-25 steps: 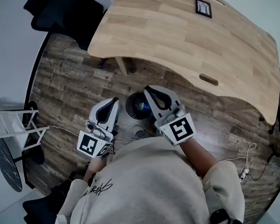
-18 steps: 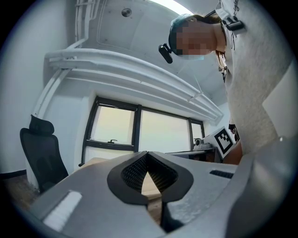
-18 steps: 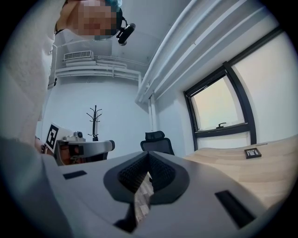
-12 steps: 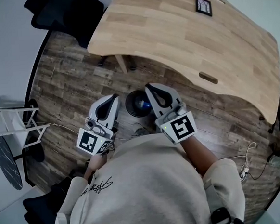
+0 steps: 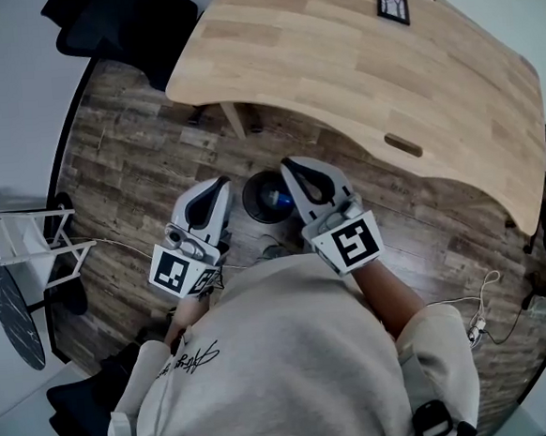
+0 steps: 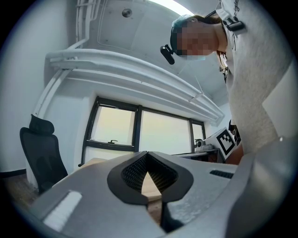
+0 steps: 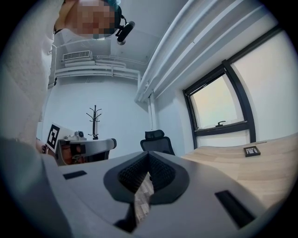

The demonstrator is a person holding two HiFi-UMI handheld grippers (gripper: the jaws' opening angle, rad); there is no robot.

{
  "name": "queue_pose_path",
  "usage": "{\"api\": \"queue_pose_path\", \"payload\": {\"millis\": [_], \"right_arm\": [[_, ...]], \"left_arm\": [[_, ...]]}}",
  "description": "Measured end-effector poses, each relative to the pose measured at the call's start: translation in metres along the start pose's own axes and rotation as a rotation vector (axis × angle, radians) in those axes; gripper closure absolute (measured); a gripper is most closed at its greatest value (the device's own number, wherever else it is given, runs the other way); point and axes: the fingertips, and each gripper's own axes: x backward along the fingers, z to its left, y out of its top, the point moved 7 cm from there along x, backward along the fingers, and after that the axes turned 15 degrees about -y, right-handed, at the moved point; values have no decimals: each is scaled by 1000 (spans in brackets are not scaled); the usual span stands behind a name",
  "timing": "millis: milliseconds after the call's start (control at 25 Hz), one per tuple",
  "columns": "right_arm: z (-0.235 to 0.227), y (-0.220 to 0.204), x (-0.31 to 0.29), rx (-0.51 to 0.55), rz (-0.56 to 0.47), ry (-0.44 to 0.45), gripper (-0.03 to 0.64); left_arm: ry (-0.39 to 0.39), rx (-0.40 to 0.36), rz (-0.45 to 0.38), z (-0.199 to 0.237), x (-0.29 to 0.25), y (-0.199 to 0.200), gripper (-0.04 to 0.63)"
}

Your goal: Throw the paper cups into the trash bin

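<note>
A round dark trash bin (image 5: 268, 197) stands on the wooden floor just under the table's near edge, with something blue showing inside it. No paper cup is in view outside the bin. My left gripper (image 5: 220, 184) hovers just left of the bin, shut and empty. My right gripper (image 5: 289, 168) hovers at the bin's right rim, also shut with nothing in it. In the left gripper view the jaws (image 6: 147, 154) meet at the tip. The right gripper view shows its jaws (image 7: 149, 155) closed the same way, both pointing about level.
A light wooden table (image 5: 365, 73) fills the upper right, bearing a small dark framed card (image 5: 393, 5). A black office chair (image 5: 117, 27) stands at the upper left and a white stand (image 5: 31, 245) at the left. Cables (image 5: 478, 314) lie on the floor.
</note>
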Motion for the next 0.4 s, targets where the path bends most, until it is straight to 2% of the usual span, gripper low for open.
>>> {"api": "queue_pose_path", "payload": {"millis": [400], "right_arm": [[-2,2,0,-25,12,6,609]], "left_arm": [[5,-9,0,5,-3,2,594]]}}
